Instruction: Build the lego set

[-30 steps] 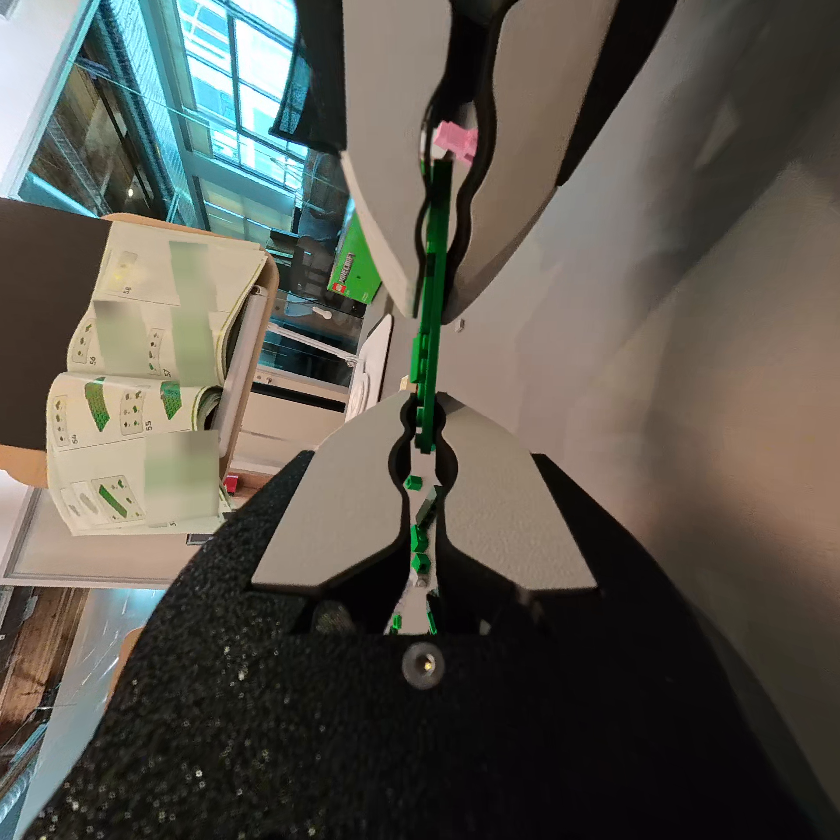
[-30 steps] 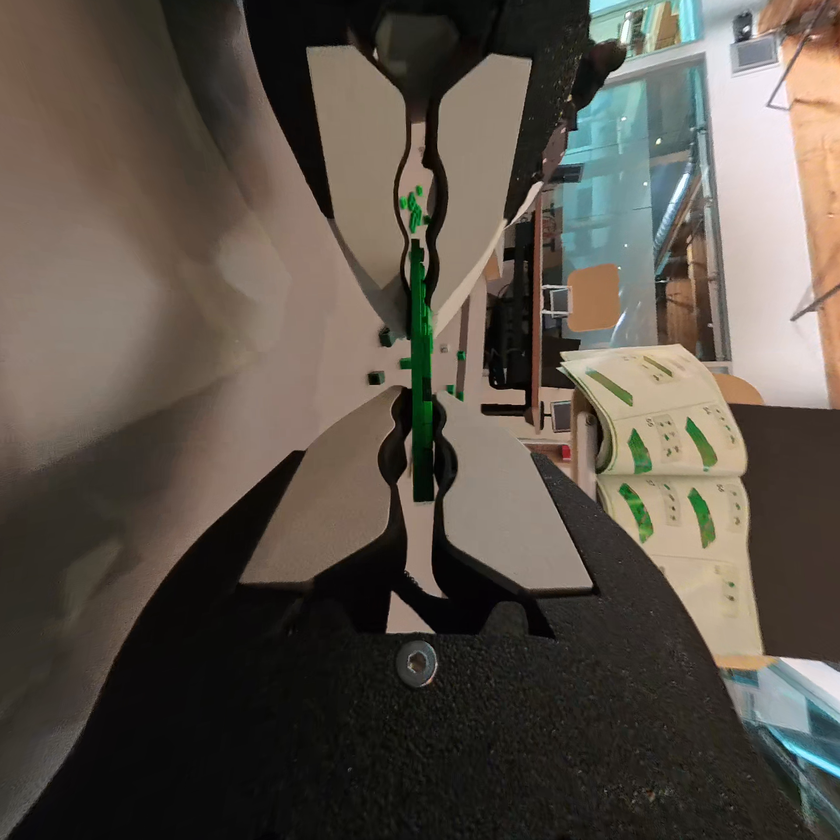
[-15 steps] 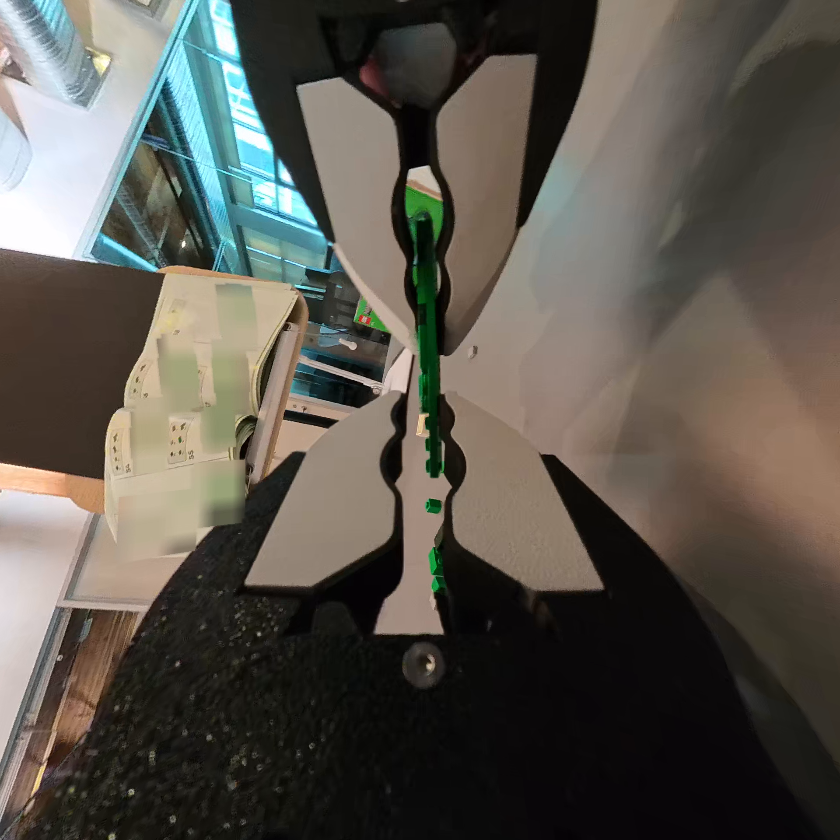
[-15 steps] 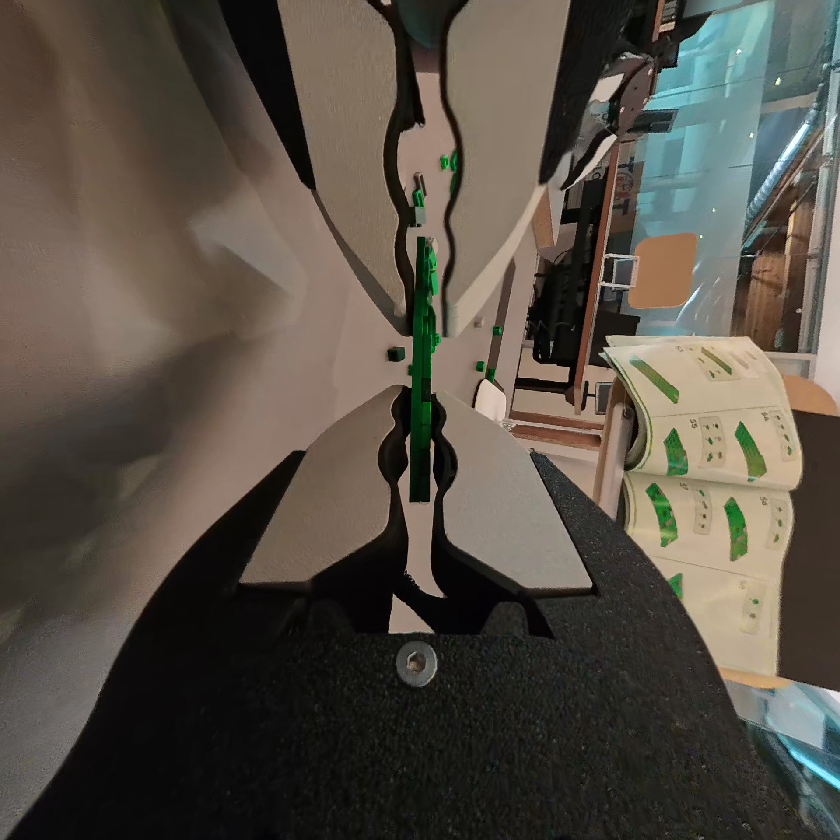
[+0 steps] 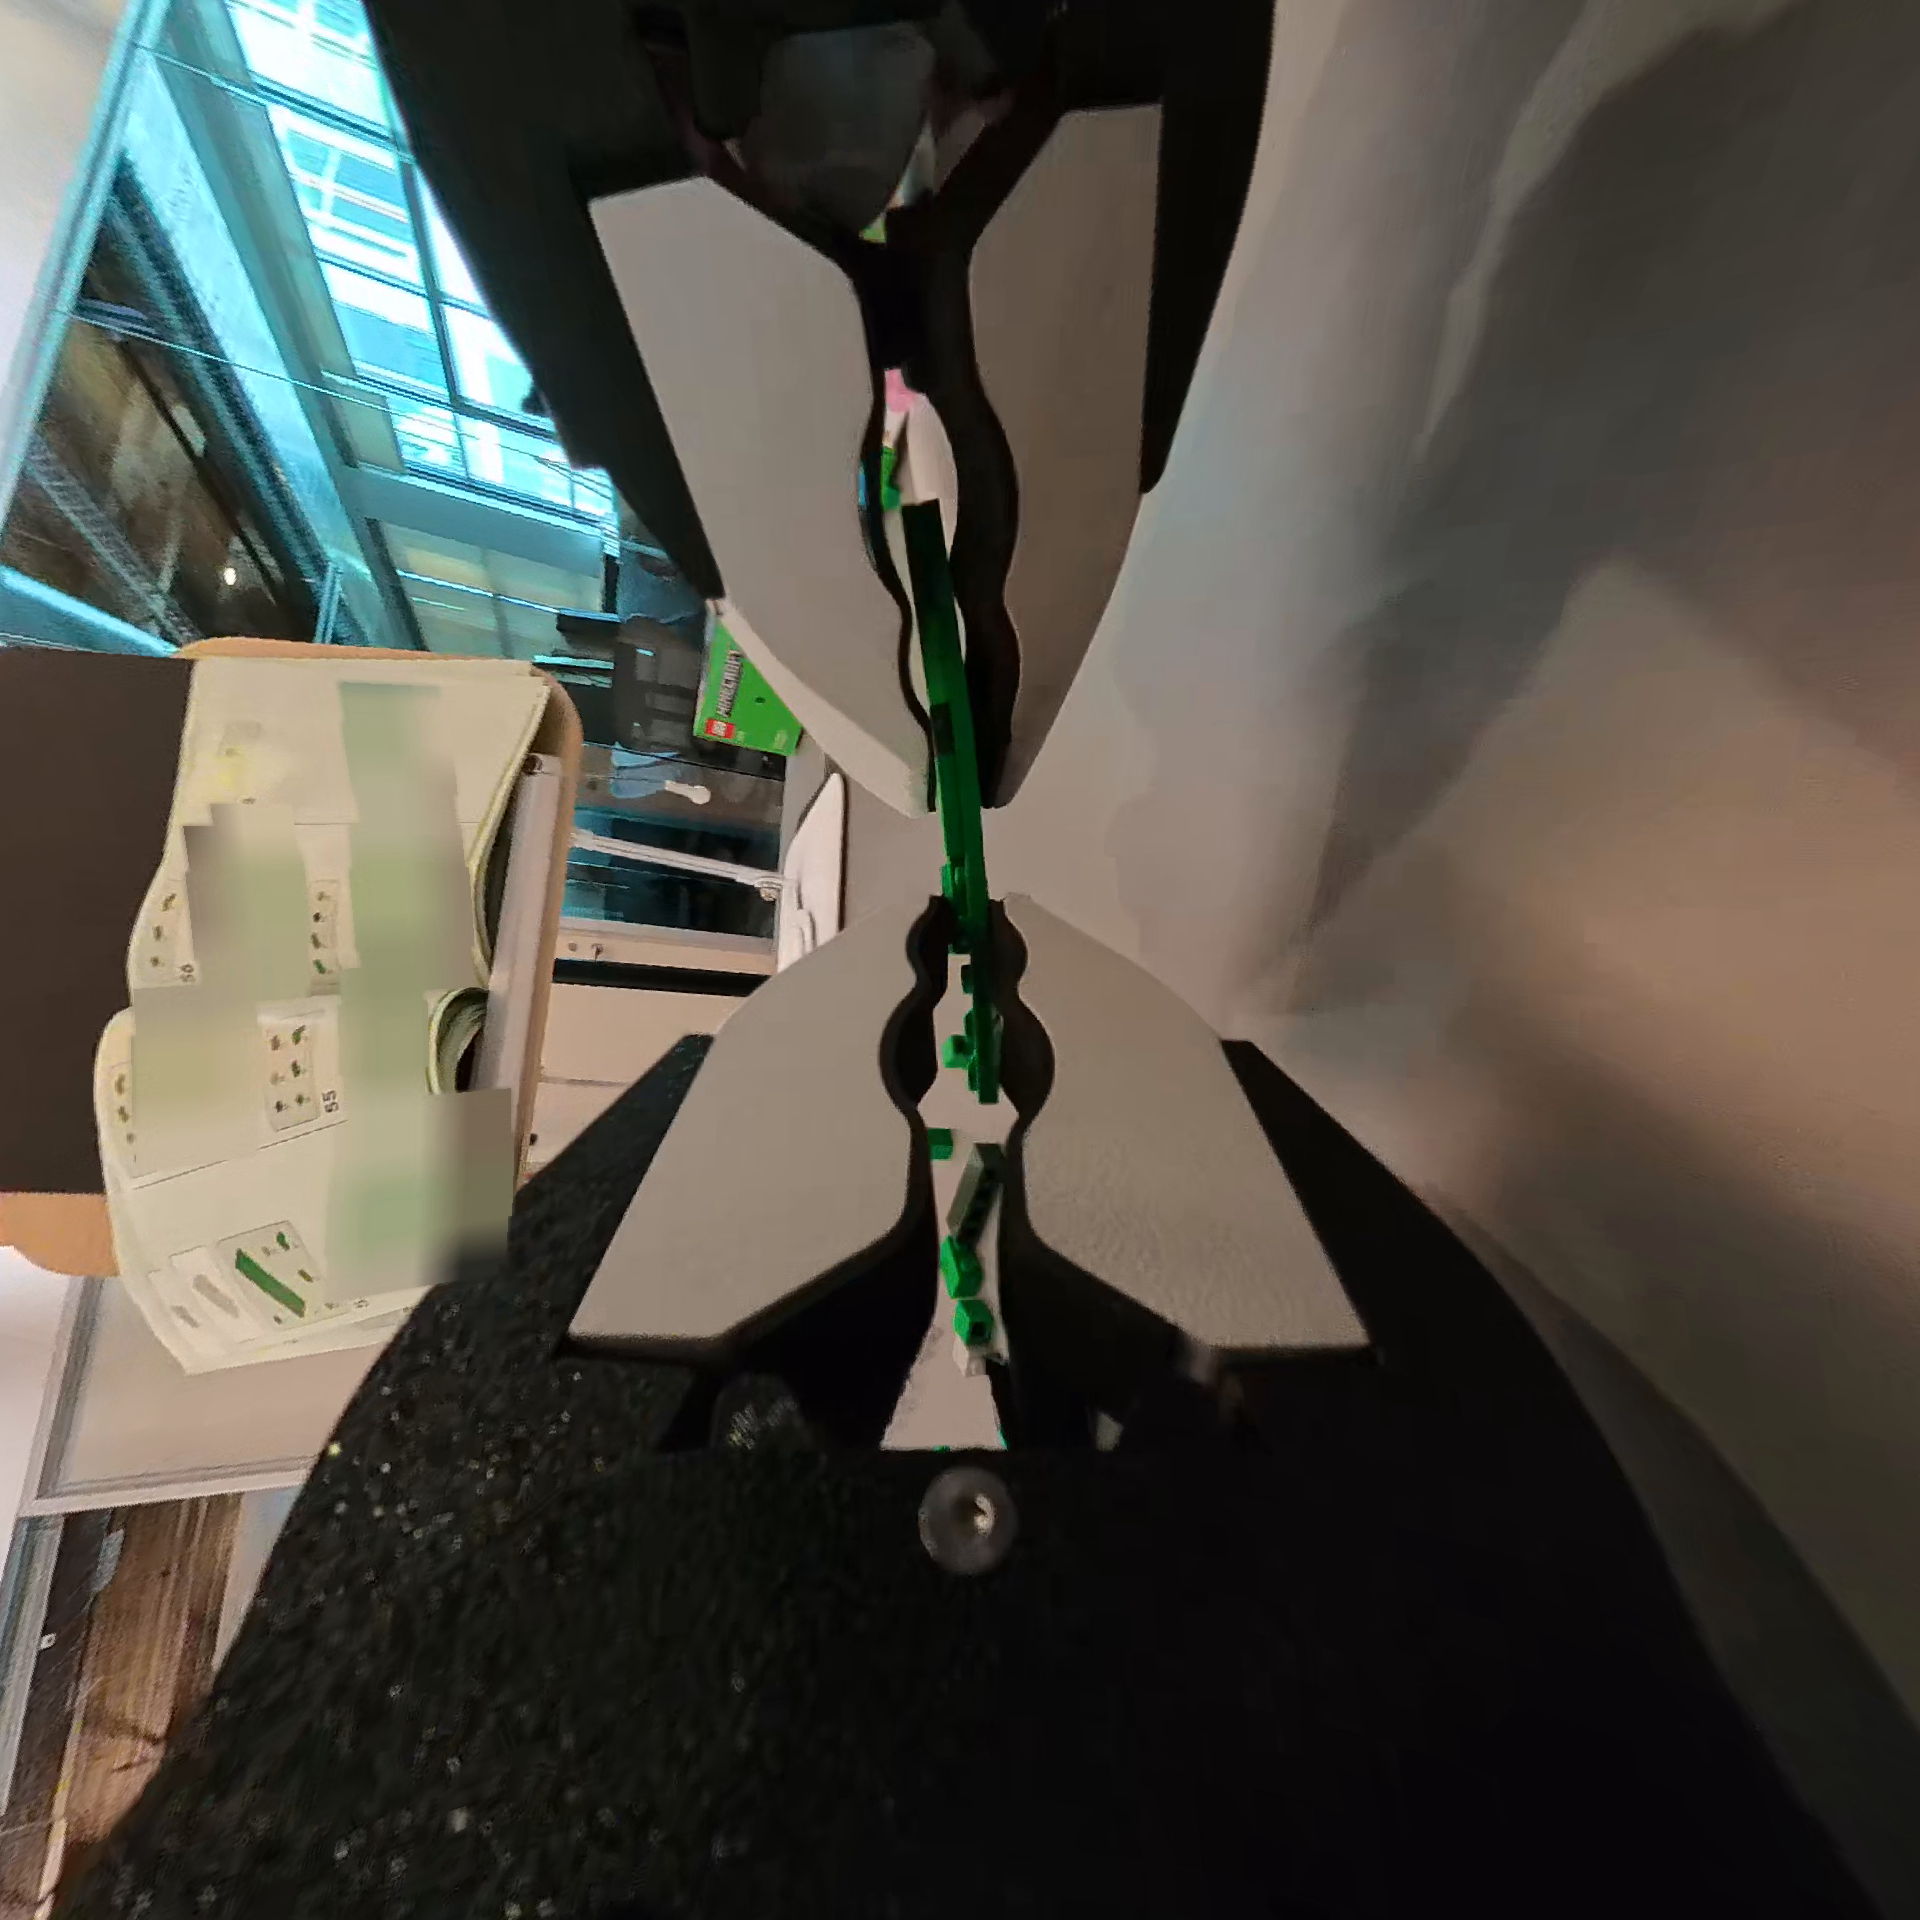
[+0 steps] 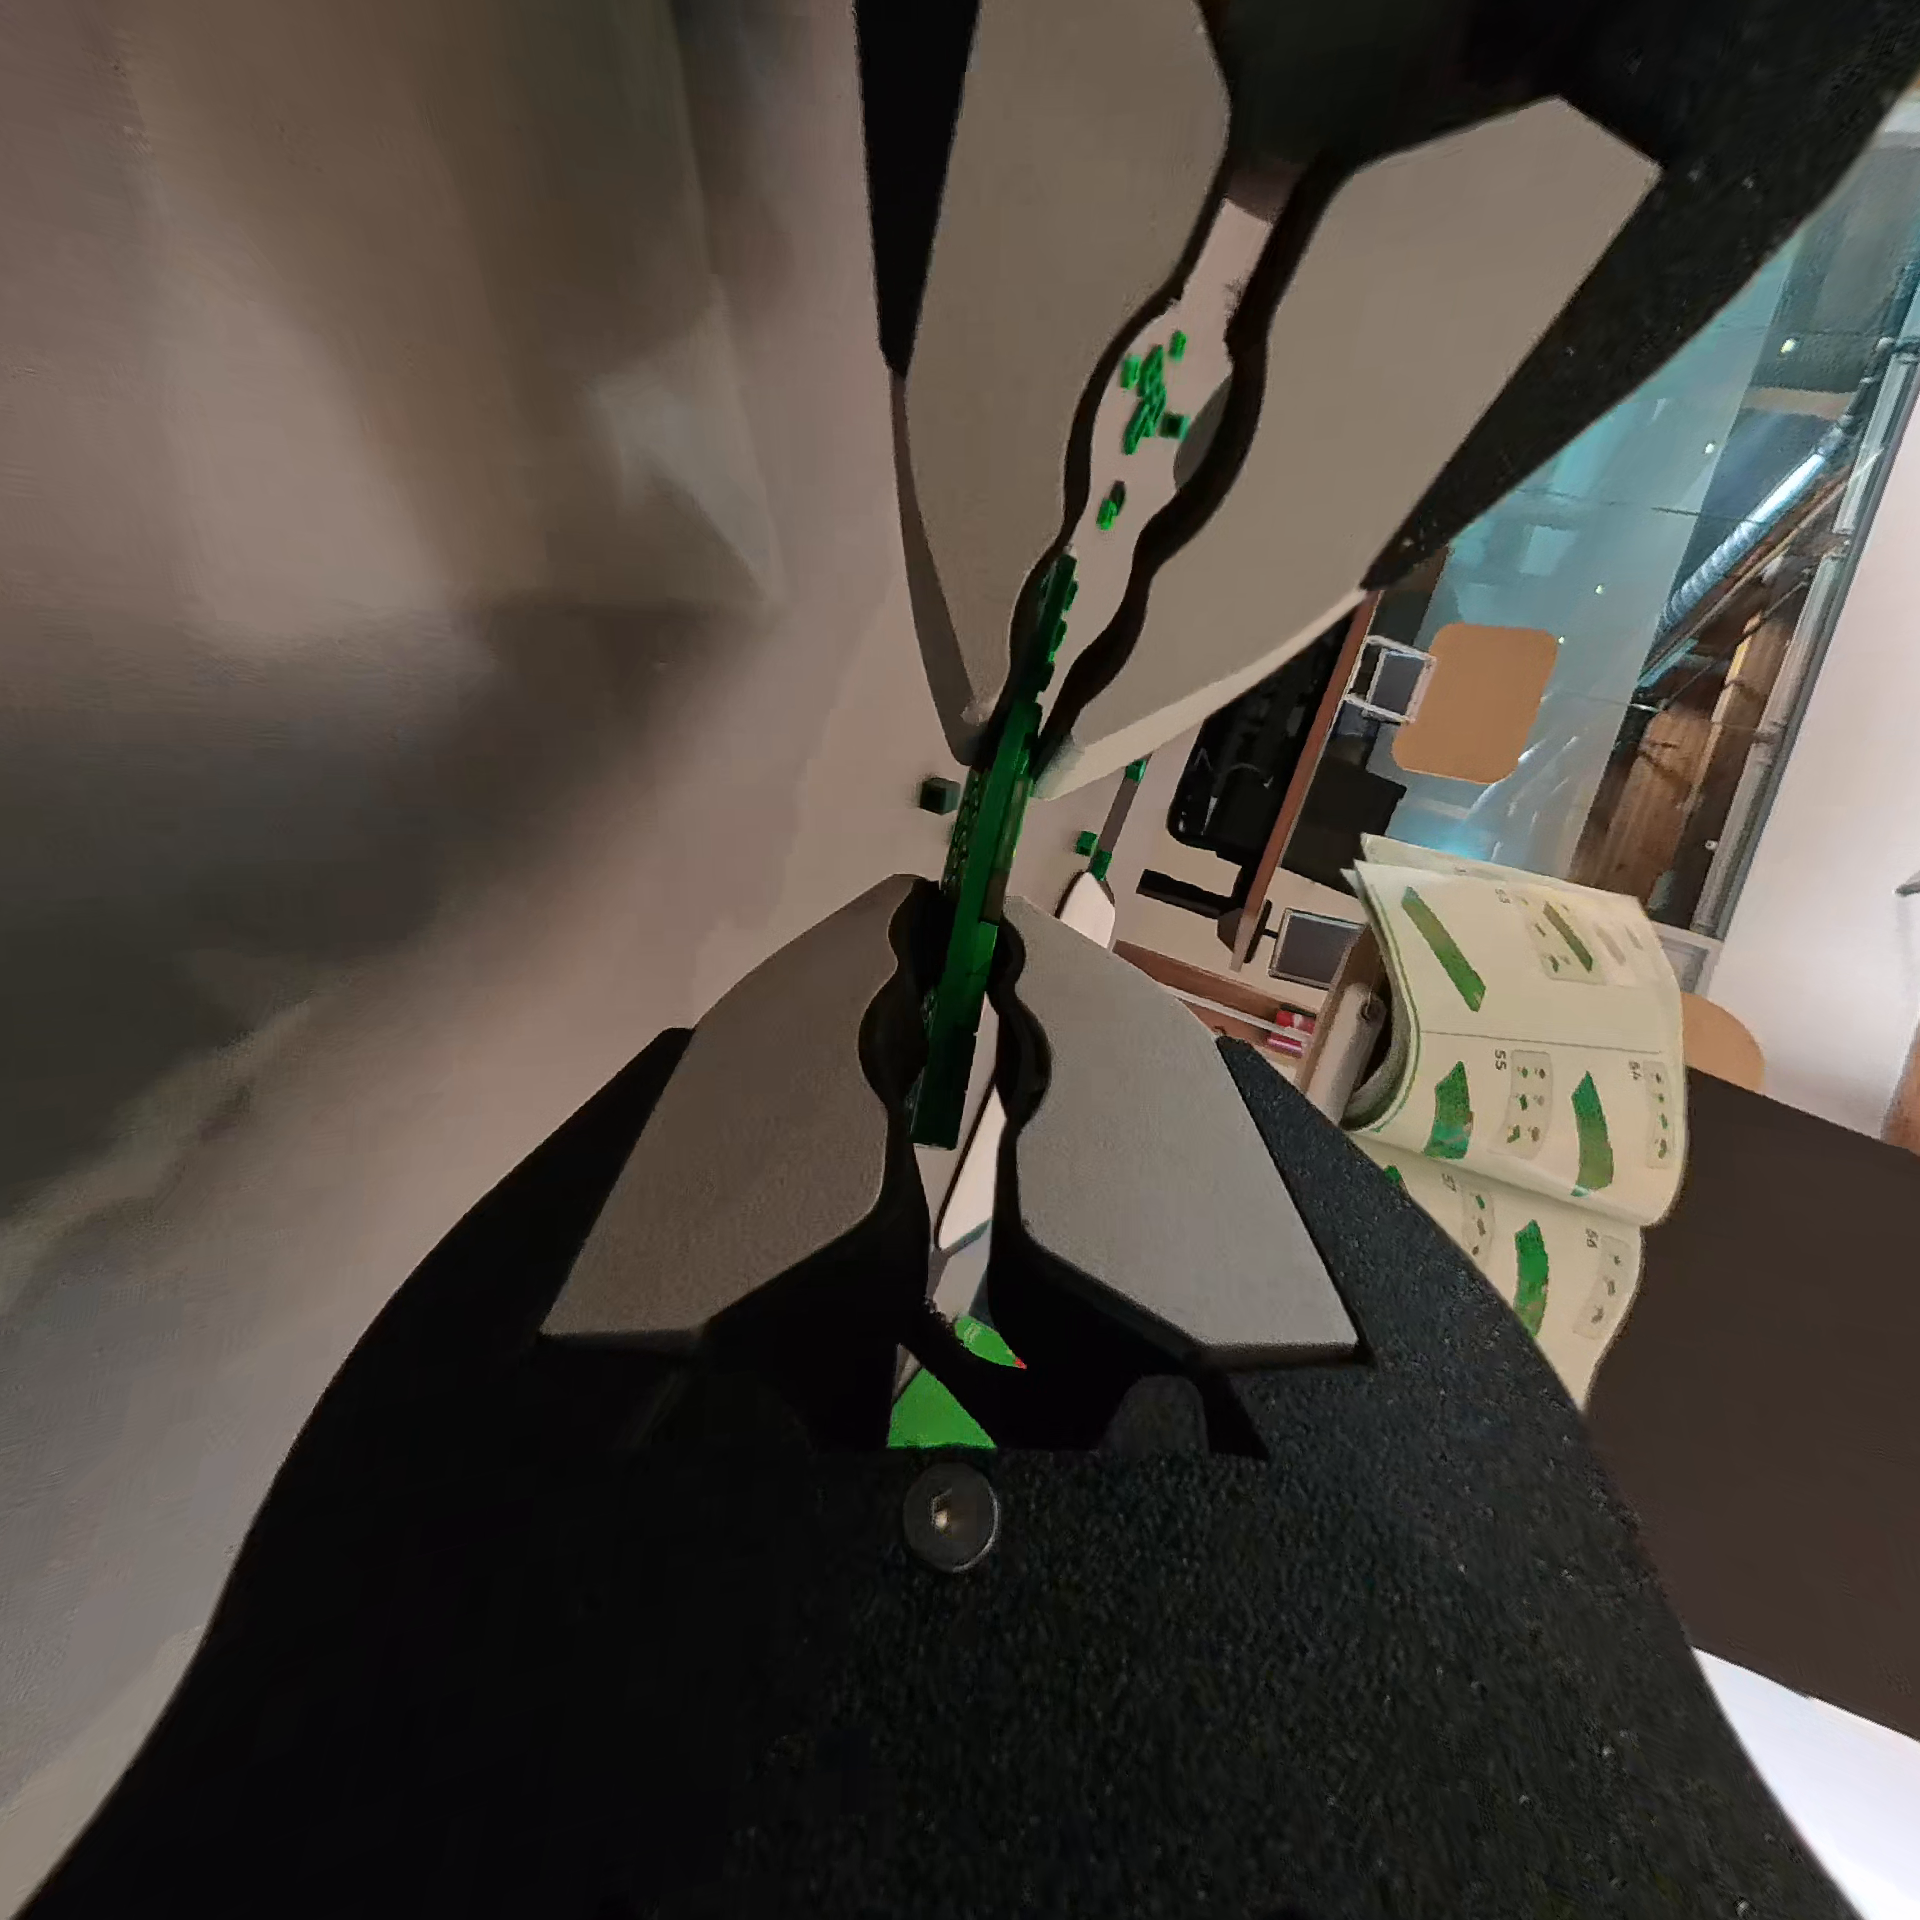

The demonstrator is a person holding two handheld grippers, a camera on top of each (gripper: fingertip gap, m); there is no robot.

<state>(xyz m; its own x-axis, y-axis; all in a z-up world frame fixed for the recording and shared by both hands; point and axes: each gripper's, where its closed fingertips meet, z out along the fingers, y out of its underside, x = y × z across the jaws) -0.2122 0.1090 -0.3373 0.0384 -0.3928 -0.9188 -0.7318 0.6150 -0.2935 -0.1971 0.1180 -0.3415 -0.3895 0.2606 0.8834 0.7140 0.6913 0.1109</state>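
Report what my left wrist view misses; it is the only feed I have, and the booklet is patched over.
Observer: In the right wrist view the booklet lies open, its pages showing drawings of curved green strips.
Operator: Check the table near the strip.
Observer: A small dark piece lies on the table, apart from the green strip that both the left gripper and the right gripper clamp.
Operator: Look behind the right jaws.
Observer: Something bright green shows at their base; I cannot tell what it is.
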